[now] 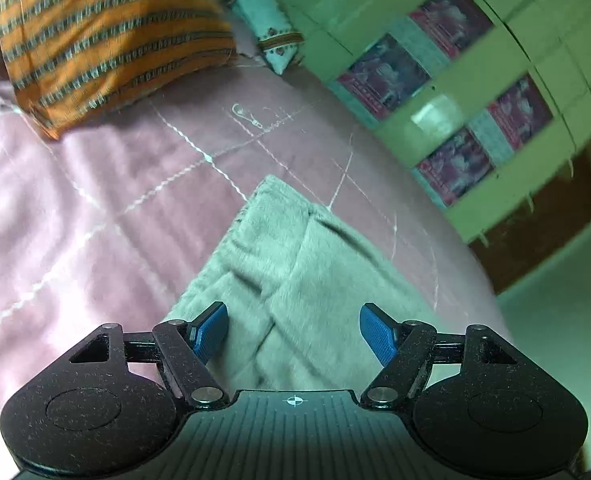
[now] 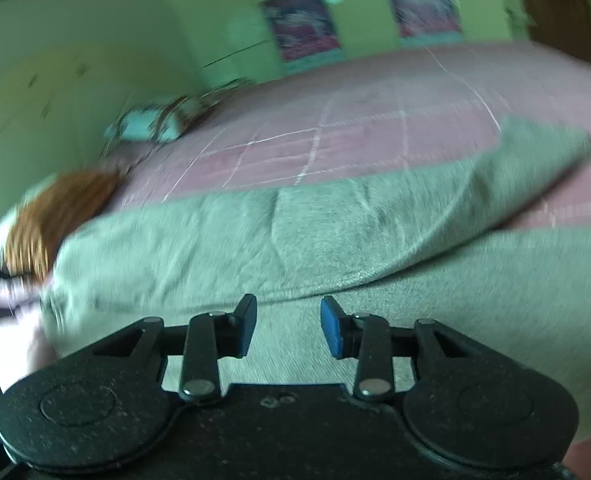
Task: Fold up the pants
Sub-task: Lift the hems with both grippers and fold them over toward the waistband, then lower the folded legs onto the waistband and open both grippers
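- One wide bed fills both views, covered by a pink quilt (image 1: 75, 208) stitched with pale crossing lines.
- Behind the bed stands a green wall (image 1: 435, 12), hung with several dark reddish pictures (image 1: 383, 72) set in rows.
- Grey-green pants (image 1: 295, 256) lie flat on the quilt, their soft, fuzzy cloth in layers with folded edges running away from the camera in the left wrist view.
- In the right wrist view the same pants (image 2: 295, 232) spread across the whole width of the frame, with one upper layer ending in a rounded edge just ahead of the tool; this view is blurred, so fine detail is lost.
- An orange striped pillow (image 1: 107, 40) rests at the far end of the bed, well apart from the pants in the left wrist view.
- A smaller pale patterned cushion (image 1: 263, 24) lies beside it, against the wall.
- The left gripper (image 1: 294, 330) hovers directly over the near part of the pants, its blue pads (image 1: 211, 332) spread wide, with nothing between them.
- The right gripper (image 2: 288, 326) sits low over the pants too, its jaws parted to a moderate gap and holding nothing; whether its tips touch the cloth cannot be told.
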Available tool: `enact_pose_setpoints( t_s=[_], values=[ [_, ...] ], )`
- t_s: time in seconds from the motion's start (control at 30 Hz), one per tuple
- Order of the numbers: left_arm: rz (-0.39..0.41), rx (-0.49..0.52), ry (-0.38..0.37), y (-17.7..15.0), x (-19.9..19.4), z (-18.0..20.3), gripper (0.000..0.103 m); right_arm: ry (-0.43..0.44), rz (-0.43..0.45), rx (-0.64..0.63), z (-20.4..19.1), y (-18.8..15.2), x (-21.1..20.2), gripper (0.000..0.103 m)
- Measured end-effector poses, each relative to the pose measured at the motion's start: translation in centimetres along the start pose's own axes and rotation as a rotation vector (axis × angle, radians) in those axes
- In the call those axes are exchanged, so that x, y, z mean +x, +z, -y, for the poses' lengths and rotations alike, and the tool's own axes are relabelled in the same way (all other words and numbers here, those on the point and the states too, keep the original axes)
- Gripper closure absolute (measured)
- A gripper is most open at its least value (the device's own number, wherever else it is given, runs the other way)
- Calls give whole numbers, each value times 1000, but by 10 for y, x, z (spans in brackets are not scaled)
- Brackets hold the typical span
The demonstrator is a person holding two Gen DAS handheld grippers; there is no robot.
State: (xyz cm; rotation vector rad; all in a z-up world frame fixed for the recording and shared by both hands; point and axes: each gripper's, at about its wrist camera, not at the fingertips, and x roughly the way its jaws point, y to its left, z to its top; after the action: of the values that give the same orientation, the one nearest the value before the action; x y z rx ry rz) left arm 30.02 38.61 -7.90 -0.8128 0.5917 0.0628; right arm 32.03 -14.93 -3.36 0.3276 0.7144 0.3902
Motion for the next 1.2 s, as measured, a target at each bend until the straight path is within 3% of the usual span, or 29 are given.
enact_pose_setpoints(
  t_s=[0.07,0.13,0.27,0.3,0.4,0.5,0.53,0.57,0.6,0.73,0.8,0.87,0.93,1.0,1.03,1.07,1.2],
  values=[
    [-51,-73,-29,3,20,-6,31,-1,-2,55,8,-3,4,75],
    [-87,-81,-41,4,38,-7,35,-3,-3,116,16,0,15,75],
    [-34,-158,-90,7,53,-15,36,7,-7,254,40,-21,25,75],
    [-15,-194,-107,7,55,-19,39,8,-9,291,43,-26,26,75],
    [11,-234,-92,8,61,-27,71,30,7,431,65,-38,27,75],
    [15,-205,-83,6,66,-27,76,24,28,537,83,-37,36,76],
    [20,-196,-79,7,66,-25,78,10,23,547,82,-34,39,80],
    [31,-195,-84,9,63,-23,79,-16,14,534,82,-29,42,103],
    [47,-198,-106,11,56,-18,80,-43,8,501,79,-25,43,103],
    [102,-156,-204,23,15,6,81,14,102,363,58,-10,6,103],
    [100,-134,-200,22,-2,9,81,47,144,323,52,-11,-22,103],
    [58,-104,-156,11,-14,-1,81,64,139,301,54,-26,-45,103],
    [-12,-68,-62,-4,-15,-20,81,59,95,278,61,-42,-50,103],
    [-78,-71,-1,-17,-3,-35,81,2,-19,263,68,-65,-34,103],
    [-57,-107,-18,-20,-4,-41,81,-28,-74,278,75,-77,-21,103],
    [-45,-146,-25,-21,-5,-43,81,-22,-73,305,81,-86,-15,103],
    [-42,-93,15,-16,-3,-28,81,-34,-34,324,80,-85,-15,99]
  ],
)
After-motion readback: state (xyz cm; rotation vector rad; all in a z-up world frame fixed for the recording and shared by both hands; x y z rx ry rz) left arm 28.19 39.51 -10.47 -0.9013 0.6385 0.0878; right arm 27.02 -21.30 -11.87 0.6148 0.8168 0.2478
